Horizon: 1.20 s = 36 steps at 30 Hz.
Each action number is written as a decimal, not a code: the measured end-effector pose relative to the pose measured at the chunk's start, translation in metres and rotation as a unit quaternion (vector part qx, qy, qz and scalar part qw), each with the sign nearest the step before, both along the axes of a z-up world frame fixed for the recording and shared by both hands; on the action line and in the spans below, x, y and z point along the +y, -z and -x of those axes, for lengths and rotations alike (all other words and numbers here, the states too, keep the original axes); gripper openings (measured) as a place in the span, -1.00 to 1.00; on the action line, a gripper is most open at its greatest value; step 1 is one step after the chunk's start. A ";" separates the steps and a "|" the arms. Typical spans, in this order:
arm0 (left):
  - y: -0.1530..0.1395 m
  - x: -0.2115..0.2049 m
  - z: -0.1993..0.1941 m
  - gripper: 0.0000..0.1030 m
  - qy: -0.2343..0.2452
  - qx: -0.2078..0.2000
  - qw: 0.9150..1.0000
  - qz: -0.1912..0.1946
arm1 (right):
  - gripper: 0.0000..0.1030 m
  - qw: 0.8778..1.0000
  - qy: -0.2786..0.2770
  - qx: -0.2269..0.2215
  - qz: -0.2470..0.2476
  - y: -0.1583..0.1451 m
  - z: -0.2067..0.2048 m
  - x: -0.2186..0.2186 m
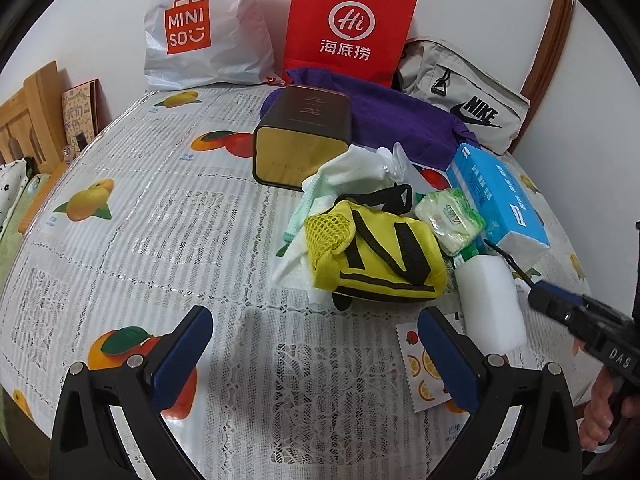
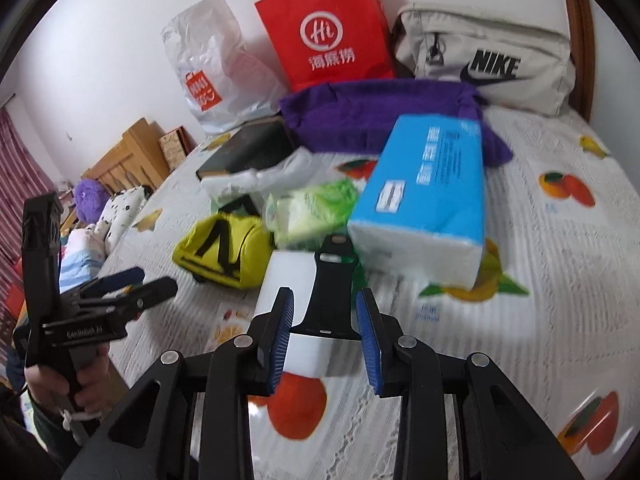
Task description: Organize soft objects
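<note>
I judge sorting barely begun. My right hand-held gripper [image 2: 325, 336] stands half-narrowed around a black handle lying on the white sponge [image 2: 294, 280]; whether the pads press it, I cannot tell. My left hand-held gripper [image 1: 316, 360] gapes wide, empty. Beyond both, the yellow pouch [image 1: 376, 252], wipes [image 1: 450, 220] and tissue pack [image 1: 500, 196] lie jumbled on the surface [image 1: 160, 220].

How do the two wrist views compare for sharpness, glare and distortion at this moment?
Left wrist view: sharp, with print on the Miniso bag readable; soft glare on the glossy fruit-print tablecloth; strong fisheye bending at the edges. Right wrist view: motion-blurred, with text on the blue tissue pack smeared and the green wipes pack soft; same fisheye curvature.
</note>
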<state>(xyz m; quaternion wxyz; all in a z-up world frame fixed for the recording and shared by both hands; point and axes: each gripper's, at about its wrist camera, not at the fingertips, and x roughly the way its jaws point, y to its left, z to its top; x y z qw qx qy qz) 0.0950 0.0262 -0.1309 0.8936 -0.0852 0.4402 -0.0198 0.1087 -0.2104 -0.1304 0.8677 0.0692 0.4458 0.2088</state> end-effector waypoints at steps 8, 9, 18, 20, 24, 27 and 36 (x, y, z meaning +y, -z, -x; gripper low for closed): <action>0.004 -0.005 -0.004 1.00 0.006 0.011 1.000 -0.009 | -0.19 0.999 0.003 0.030 -0.031 0.014 -0.019 -0.003; 0.004 -0.004 -0.005 1.00 0.006 0.012 1.000 -0.010 | -0.19 0.999 0.000 0.032 -0.036 0.014 -0.021 -0.003; 0.007 -0.005 -0.007 1.00 0.008 0.020 1.000 -0.013 | -0.30 0.999 -0.014 0.033 -0.040 0.013 -0.024 -0.006; 0.007 -0.004 -0.007 1.00 0.008 0.020 1.000 -0.013 | -0.28 0.999 -0.002 0.020 -0.036 0.008 -0.019 -0.015; 0.008 -0.005 -0.008 0.99 0.007 0.021 1.000 -0.010 | -0.16 1.000 0.018 0.007 -0.007 0.006 -0.010 -0.027; 0.010 -0.008 -0.009 0.99 0.011 0.023 1.000 -0.014 | -0.16 0.999 0.022 0.013 0.031 0.016 -0.014 -0.023; 0.010 -0.001 -0.010 1.00 0.001 0.028 0.999 -0.017 | -0.15 0.998 -0.025 0.005 0.065 0.032 -0.014 0.018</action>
